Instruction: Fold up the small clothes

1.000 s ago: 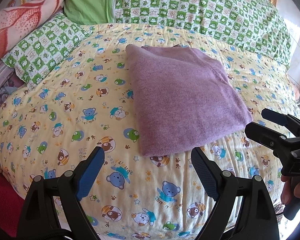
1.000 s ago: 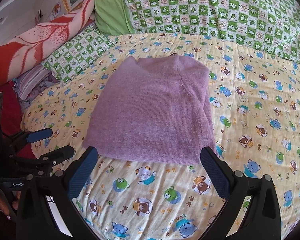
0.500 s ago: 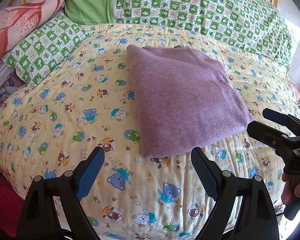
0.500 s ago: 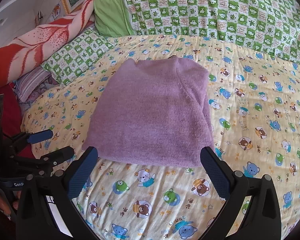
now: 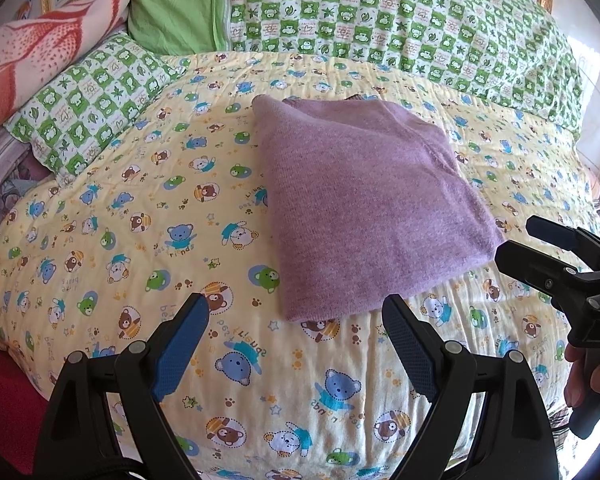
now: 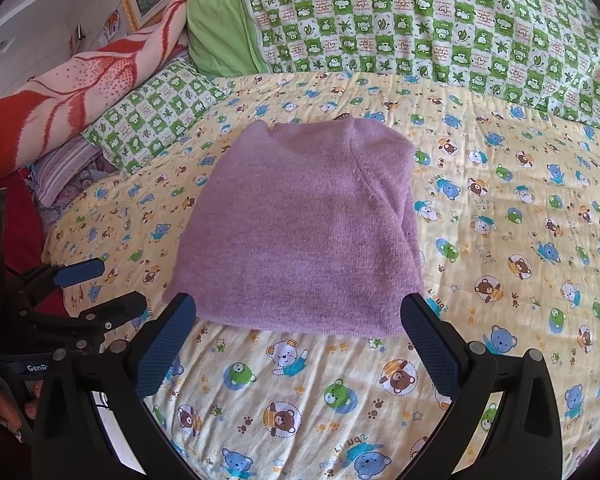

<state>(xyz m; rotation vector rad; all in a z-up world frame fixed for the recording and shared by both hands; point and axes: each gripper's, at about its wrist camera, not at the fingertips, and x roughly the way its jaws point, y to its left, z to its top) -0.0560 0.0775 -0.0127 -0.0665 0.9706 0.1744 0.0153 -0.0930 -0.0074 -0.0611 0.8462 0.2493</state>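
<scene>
A purple knit garment (image 5: 364, 204) lies folded into a flat rectangle on the yellow bear-print bedspread (image 5: 140, 240); the right wrist view has it (image 6: 300, 232) straight ahead. My left gripper (image 5: 296, 320) is open just short of the garment's near left corner, holding nothing. My right gripper (image 6: 298, 318) is open too, its tips at the garment's near edge with no cloth between them. The right gripper (image 5: 540, 248) also shows at the right of the left wrist view, and the left gripper (image 6: 96, 288) at the left of the right wrist view.
A green checked quilt (image 5: 400, 28) and a green pillow (image 5: 172, 12) lie at the head of the bed. A checked pillow (image 5: 88, 108) and a red-and-pink blanket (image 5: 40, 52) sit at the left. The bed's edge (image 5: 4, 360) drops off near left. A hand (image 5: 588, 376) holds the right gripper.
Both grippers have drawn back slightly from the garment and stayed open. The garment has not moved.
</scene>
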